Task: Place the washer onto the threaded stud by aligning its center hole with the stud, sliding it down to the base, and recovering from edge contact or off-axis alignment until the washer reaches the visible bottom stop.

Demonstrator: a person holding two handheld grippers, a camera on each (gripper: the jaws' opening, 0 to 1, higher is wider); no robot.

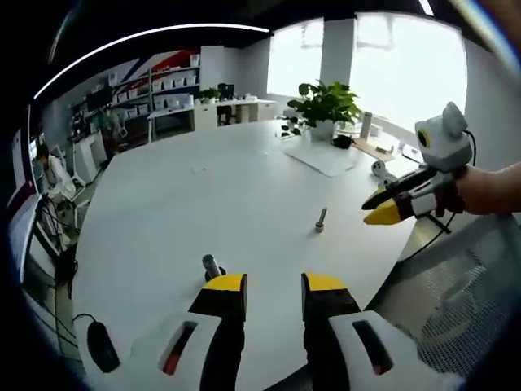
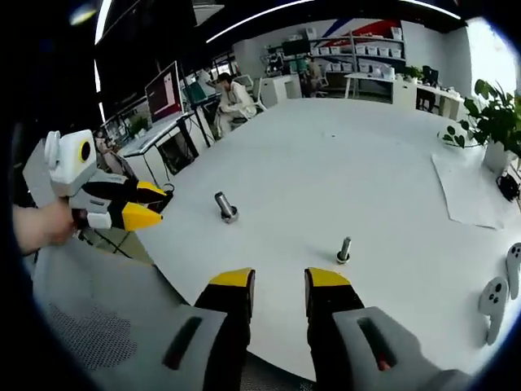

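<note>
Left gripper view: your left gripper (image 1: 273, 285) rises from 6 o'clock, jaws parted and empty. A short upright metal post (image 1: 212, 266) stands on the white table (image 1: 203, 187) at 7 o'clock, just beyond the left jaw tip. A slimmer threaded stud (image 1: 321, 219) stands toward 3 o'clock. Your right gripper (image 1: 383, 208) hovers at 3 o'clock; whether its jaws hold anything you cannot tell. Right gripper view: right gripper (image 2: 279, 285) at 6 o'clock, jaws apart, nothing between them. Stud (image 2: 344, 250) just beyond at 5 o'clock; post (image 2: 225, 207) at 9 o'clock; left gripper (image 2: 151, 208) further out at 9 o'clock. Washer not discernible. Judged step: approach, nothing seated. Next: locate and grasp the washer, then centre it over the stud.
</note>
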